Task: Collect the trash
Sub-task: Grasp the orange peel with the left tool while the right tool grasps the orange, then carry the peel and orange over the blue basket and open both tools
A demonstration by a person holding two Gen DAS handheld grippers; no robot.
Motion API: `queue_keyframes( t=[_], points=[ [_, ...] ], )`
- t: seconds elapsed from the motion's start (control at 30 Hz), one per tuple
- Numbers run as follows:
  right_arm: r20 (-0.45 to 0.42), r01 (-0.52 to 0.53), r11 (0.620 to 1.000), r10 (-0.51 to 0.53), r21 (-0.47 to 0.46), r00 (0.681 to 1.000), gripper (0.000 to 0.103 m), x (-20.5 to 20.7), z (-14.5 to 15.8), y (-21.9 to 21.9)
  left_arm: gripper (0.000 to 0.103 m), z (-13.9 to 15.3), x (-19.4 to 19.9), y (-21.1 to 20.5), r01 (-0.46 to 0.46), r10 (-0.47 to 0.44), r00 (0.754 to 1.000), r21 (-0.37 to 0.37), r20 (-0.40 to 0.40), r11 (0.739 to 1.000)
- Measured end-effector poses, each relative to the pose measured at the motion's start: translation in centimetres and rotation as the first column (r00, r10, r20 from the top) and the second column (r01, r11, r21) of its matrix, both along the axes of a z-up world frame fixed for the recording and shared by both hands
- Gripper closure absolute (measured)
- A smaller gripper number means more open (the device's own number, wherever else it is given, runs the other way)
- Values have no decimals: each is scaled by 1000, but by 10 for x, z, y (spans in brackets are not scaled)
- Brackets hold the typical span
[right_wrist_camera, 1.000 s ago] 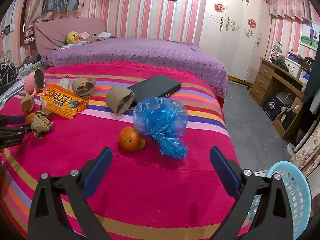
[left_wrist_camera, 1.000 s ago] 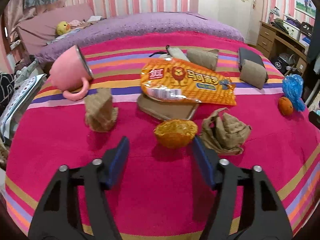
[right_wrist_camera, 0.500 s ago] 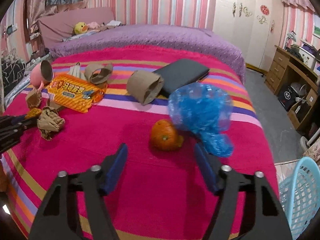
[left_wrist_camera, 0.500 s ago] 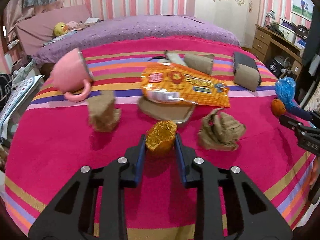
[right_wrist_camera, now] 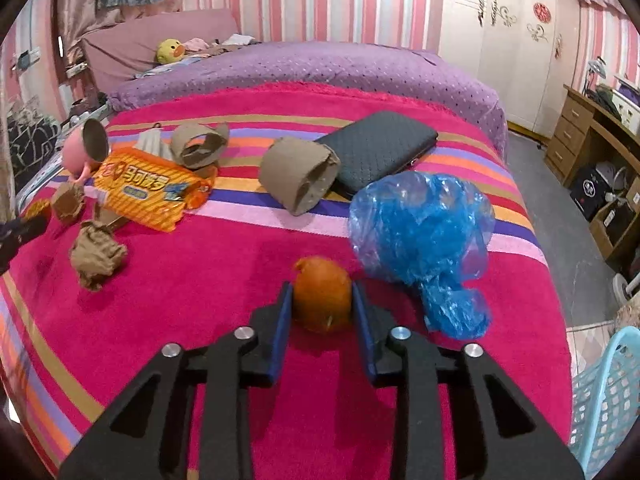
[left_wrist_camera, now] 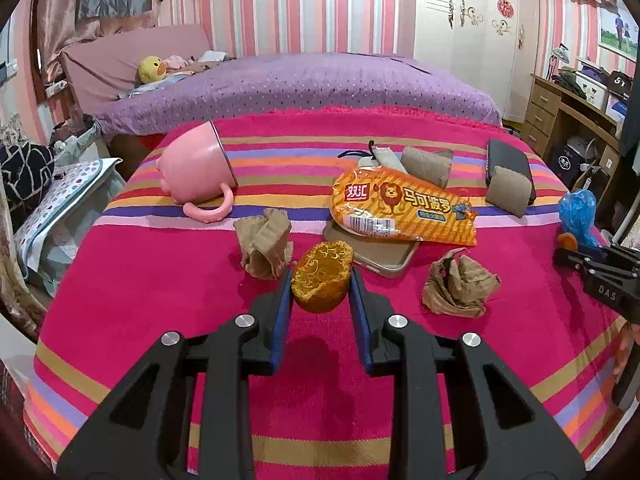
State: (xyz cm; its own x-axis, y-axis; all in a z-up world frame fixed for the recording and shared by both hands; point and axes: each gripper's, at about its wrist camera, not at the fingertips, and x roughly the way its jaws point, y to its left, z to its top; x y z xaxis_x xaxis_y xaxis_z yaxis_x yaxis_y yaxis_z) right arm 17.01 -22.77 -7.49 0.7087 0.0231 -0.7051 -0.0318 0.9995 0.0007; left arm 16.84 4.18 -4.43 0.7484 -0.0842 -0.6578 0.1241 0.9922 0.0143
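While both grippers sit low over the striped bedspread (left_wrist_camera: 168,304), each has a piece of orange peel between its pads. Left gripper (left_wrist_camera: 320,292) is clamped narrow on a hollow peel half (left_wrist_camera: 322,276): cup-shaped, open side up, pale stringy pith inside, rim ragged; it looks raised clear of the bedspread, with its shadow below. Right gripper (right_wrist_camera: 322,300) has just been closing; its pads now press on the flanks of a second peel (right_wrist_camera: 323,299), rounded side up, smooth dark orange skin, resting on the bedspread.

Containers:
- Pink mug (left_wrist_camera: 196,168), far ahead-left of left gripper, on its side, mouth facing away; inside not visible from there. Right view shows a bare-looking interior.
- Light blue basket (right_wrist_camera: 608,400), low right of right gripper, off the bed; only part of its lattice wall in frame, contents not visible.
- Flat tin tray (left_wrist_camera: 376,256), just ahead-right of left gripper, partly under the orange snack bag (left_wrist_camera: 404,208); visible part is bare.

Other trash:
- Crumpled brown paper (left_wrist_camera: 264,248) ahead-left of left gripper, another wad (left_wrist_camera: 456,288) to its right.
- Blue plastic bag (right_wrist_camera: 424,232) just ahead-right of right gripper, touching or nearly touching the peel; can't tell which.
- Cardboard tube (right_wrist_camera: 298,180) ahead of right gripper, lying against the dark case (right_wrist_camera: 380,148).
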Motion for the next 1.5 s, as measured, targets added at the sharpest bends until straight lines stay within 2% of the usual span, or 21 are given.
queue_keyframes(
  t=[0.3,0.7,0.93,1.07,1.17,1.33,1.5],
  points=[
    [111,-1,1000,0,10,994,78,-48,34,-21,76,21,-27,-18,17,-16,998,-19,57,1000],
    [191,59,998,-57,-6,980,78,-103,65,-86,76,44,-69,-89,81,-77,989,-24,126,996],
    [221,134,991,-133,12,966,78,-137,75,-146,76,52,-88,-155,117,-120,979,28,164,993],
    [230,175,985,-172,9,958,78,-153,78,-178,76,56,-95,-194,158,-156,975,0,156,987],
    [235,209,978,-206,11,950,78,-166,78,-201,76,58,-103,-227,196,-194,966,5,171,981],
    [232,283,959,-279,20,932,78,-188,75,-247,76,55,-123,-288,281,-281,940,27,195,959],
    [218,357,934,-353,23,910,78,-207,65,-287,76,39,-137,-341,362,-362,918,35,163,932]
  ],
)
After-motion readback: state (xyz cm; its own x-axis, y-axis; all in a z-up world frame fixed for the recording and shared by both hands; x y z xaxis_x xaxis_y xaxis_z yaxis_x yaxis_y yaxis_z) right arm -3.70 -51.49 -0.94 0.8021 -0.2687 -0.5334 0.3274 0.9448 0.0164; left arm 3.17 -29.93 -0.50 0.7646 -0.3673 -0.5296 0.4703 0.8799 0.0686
